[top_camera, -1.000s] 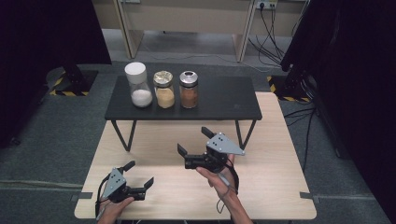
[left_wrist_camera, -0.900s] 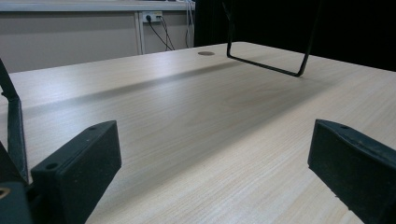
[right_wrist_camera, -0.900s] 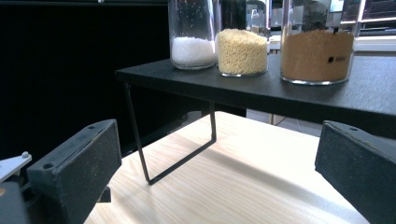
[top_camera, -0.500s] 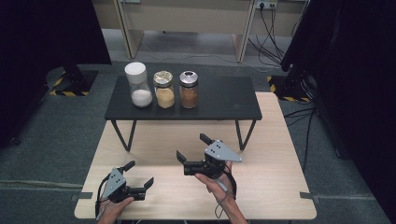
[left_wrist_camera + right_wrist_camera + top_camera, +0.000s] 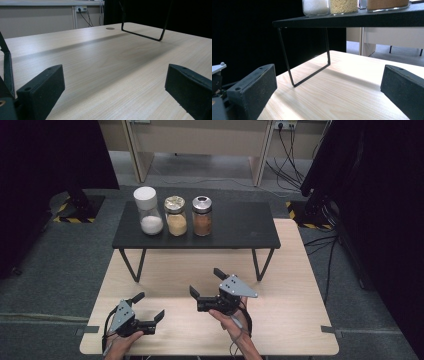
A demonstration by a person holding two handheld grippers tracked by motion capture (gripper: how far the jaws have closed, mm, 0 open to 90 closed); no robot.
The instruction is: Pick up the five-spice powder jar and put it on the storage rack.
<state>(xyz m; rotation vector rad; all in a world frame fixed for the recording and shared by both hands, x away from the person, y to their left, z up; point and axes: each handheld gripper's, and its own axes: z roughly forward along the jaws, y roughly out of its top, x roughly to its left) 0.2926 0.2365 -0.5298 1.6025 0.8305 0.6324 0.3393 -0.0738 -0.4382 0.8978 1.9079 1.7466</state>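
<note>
Three jars stand in a row on the left half of a black raised shelf (image 5: 240, 227): a white-lidded jar of white powder (image 5: 148, 211), a jar of yellow grains (image 5: 175, 216) and a jar of brown powder (image 5: 202, 216). My left gripper (image 5: 148, 306) rests low at the wooden table's front left, open and empty; its jaws (image 5: 113, 87) stand wide over bare wood. My right gripper (image 5: 206, 282) hovers in front of the shelf near the table's middle, open and empty. In its own view (image 5: 328, 90) it looks up at the jar bottoms (image 5: 343, 6) from below.
The shelf stands on thin black wire legs (image 5: 312, 71) on the light wooden table (image 5: 300, 320). A cable hole (image 5: 110, 28) lies in the tabletop beside one leg (image 5: 142, 33). Grey floor, cables and dark curtains surround the table.
My right gripper has drifted a little toward the table's front edge and lower. The left gripper and the jars have stayed put.
</note>
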